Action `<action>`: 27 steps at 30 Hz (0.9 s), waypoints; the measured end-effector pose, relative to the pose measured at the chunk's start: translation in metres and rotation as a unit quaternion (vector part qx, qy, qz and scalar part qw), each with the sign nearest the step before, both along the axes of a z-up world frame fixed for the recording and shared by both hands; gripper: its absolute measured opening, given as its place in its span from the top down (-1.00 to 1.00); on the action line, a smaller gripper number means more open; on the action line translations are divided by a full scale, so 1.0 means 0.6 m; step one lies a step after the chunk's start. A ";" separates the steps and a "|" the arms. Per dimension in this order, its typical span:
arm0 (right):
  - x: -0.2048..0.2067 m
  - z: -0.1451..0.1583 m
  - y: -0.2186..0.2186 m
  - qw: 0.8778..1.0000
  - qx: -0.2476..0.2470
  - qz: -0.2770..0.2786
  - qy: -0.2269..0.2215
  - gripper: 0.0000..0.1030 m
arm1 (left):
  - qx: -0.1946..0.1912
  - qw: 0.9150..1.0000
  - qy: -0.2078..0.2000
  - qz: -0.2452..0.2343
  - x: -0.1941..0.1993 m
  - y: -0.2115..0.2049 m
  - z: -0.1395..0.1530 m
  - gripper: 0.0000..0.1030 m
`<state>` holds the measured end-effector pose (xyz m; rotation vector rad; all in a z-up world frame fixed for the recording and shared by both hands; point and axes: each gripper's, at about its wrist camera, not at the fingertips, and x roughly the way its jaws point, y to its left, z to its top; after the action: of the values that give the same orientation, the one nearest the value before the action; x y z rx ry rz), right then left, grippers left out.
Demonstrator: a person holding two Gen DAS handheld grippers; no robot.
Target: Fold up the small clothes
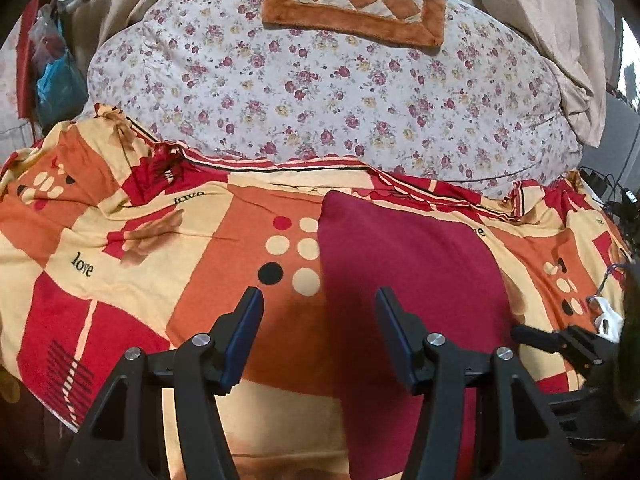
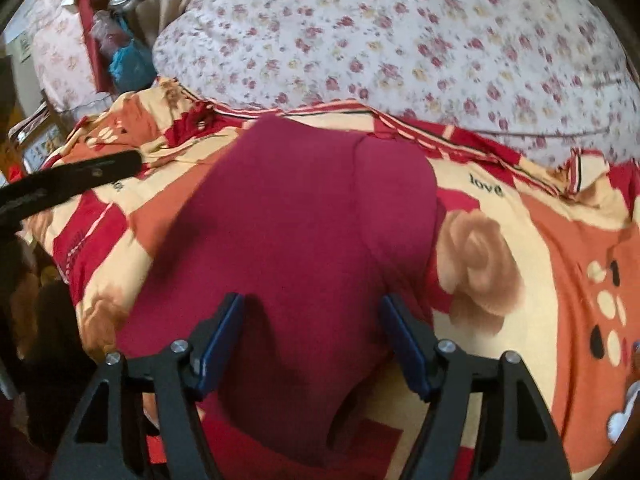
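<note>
Ahead of both grippers, the bed (image 1: 120, 240) wears an orange-red "love" sheet (image 1: 224, 248), floral quilt (image 1: 320, 92) beyond. The maroon garment (image 2: 304, 224) lies flat just ahead of the right gripper (image 2: 312, 344), fingers spread; left gripper (image 1: 320, 336) spread too, empty.

A bed covered by an orange, red and cream patterned sheet (image 1: 160, 248). A maroon garment (image 1: 412, 272) lies flat on it at 4 o'clock. A floral quilt (image 1: 320, 92) is heaped at 12 o'clock.
</note>
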<state>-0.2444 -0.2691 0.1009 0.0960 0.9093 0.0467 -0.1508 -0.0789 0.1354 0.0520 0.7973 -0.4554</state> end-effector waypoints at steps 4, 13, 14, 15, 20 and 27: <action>-0.008 0.034 0.000 1.000 0.014 -0.010 -0.018 -0.45 | 0.016 1.000 -0.020 0.000 -0.012 -0.008 0.007 0.28; -0.018 0.057 -0.008 0.997 -0.007 -0.066 -0.040 -0.64 | 0.048 0.997 -0.058 0.017 -0.032 -0.019 0.024 0.28; -0.017 0.056 -0.008 0.997 -0.015 -0.072 -0.037 -0.65 | 0.051 0.997 -0.061 0.019 -0.034 -0.021 0.025 0.28; -0.017 0.055 -0.008 0.996 -0.017 -0.075 -0.037 -0.67 | 0.048 0.997 -0.064 0.018 -0.036 -0.021 0.025 0.28; -0.017 0.055 -0.020 0.994 -0.008 -0.102 -0.038 -0.70 | 0.021 0.998 -0.053 0.013 -0.040 -0.014 0.027 0.28; -0.016 0.057 -0.029 0.992 -0.007 -0.123 -0.040 -0.72 | 0.018 0.999 -0.038 0.004 -0.042 -0.022 0.022 0.28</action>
<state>-0.2541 -0.2867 0.1350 0.1913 0.8129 -0.1845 -0.1759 -0.0920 0.1484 0.0982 0.7308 -0.4286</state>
